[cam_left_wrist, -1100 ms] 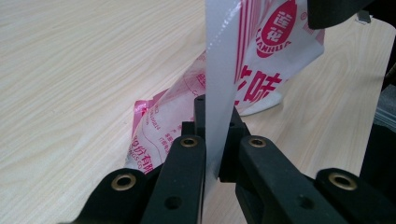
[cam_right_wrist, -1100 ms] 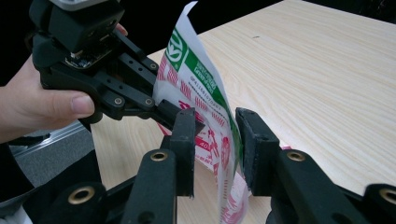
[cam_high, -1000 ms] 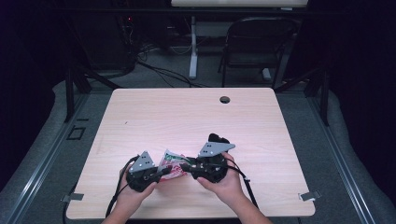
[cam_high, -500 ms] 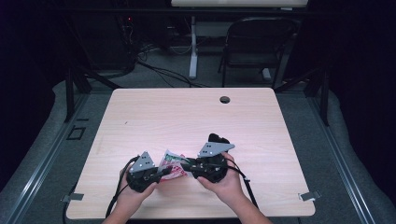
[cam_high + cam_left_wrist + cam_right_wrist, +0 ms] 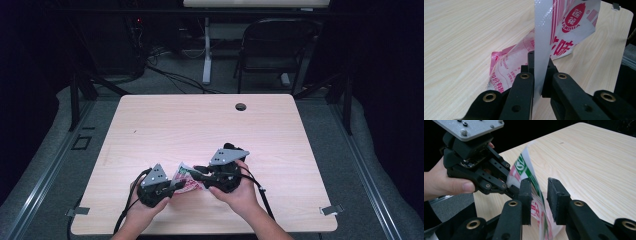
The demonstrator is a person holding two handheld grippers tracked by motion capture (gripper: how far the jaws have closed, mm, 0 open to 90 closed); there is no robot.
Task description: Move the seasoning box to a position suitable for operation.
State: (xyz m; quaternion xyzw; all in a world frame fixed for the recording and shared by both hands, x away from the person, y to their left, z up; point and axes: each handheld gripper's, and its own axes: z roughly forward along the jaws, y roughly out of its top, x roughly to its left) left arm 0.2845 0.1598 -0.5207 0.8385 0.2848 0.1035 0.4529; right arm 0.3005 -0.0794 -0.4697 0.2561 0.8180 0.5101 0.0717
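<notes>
Plastic, thin and printed red and white, the snack bag (image 5: 186, 179) hangs between the two tools near the table's (image 5: 210, 125) front edge, its lower end resting on the wood. The left gripper (image 5: 539, 75) is clamped hard on one clear sealed edge, probably to anchor it. The right gripper (image 5: 539, 195) straddles the opposite edge with a gap showing at one pad; its jaws have just been widening, so it seems to be seeking a better bite. Green lettering appears in the right gripper view, red lettering in the left.
</notes>
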